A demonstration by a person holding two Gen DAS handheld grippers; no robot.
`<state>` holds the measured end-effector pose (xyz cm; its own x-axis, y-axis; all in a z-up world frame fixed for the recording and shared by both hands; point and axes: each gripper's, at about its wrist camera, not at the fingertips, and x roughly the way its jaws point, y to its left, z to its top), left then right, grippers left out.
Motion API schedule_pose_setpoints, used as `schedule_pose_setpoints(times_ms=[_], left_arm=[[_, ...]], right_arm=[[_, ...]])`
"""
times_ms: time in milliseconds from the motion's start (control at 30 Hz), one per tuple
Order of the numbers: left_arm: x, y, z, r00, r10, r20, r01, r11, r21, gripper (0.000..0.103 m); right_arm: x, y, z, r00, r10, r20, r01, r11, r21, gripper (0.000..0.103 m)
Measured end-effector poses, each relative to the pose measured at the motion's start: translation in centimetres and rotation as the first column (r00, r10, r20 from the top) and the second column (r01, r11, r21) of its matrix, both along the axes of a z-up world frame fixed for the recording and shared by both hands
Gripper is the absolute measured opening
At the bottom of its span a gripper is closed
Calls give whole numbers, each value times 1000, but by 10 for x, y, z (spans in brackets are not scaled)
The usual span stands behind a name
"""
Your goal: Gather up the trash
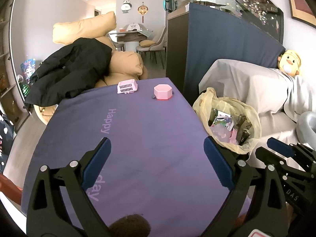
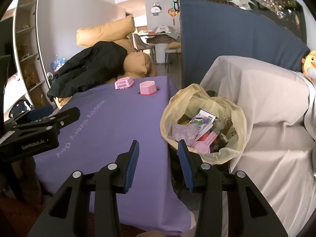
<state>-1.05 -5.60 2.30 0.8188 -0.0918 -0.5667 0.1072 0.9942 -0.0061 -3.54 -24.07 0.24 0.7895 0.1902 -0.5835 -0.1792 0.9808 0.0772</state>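
The left hand-held gripper (image 1: 157,156) tilts down over the purple-clothed tabletop (image 1: 138,130), its blue pads spread wide with nothing between them. The right hand-held gripper (image 2: 158,158) also points downward, over the tabletop's right edge, jaws moderately apart and empty. Just beyond its right finger sits the yellow plastic trash bag (image 2: 205,102), mouth open, beside the tabletop and against a grey-covered sofa (image 2: 266,118); wrappers and pink packaging (image 2: 199,134) lie inside.

The right wrist view looks into the bag's contents far more fully, and shows the left tool's black body at its left edge. The left wrist view shows the right tool's fingers at its lower right.

At the tabletop's far end stand a pink slotted basket (image 1: 127,86) and a pink hexagonal box (image 1: 163,91), apart. Behind lie tan cushions (image 1: 86,27), a black jacket (image 1: 69,69), and a dining area.
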Motion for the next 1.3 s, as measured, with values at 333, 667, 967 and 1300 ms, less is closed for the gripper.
schedule_pose_setpoints(times_ms=[333,667,967,1300], left_arm=[[0,0,0,1000,0,-1,0,1000,0,90],[0,-1,0,1000,1,0,-1,1000,-1,90],[-1,-1,0,1000,0,0,0,1000,0,90],[-1,-1,0,1000,1,-1,-1,1000,-1,90]], right_arm=[[-1,0,0,1000,-3,0,3,1000,4,39],[0,-1,0,1000,-2,-1,2,1000,3,39],[1,-3,-2,1000,-6,-2,6,1000,5,39],[1,-4,-2,1000,-9,-3,9,1000,3,39]])
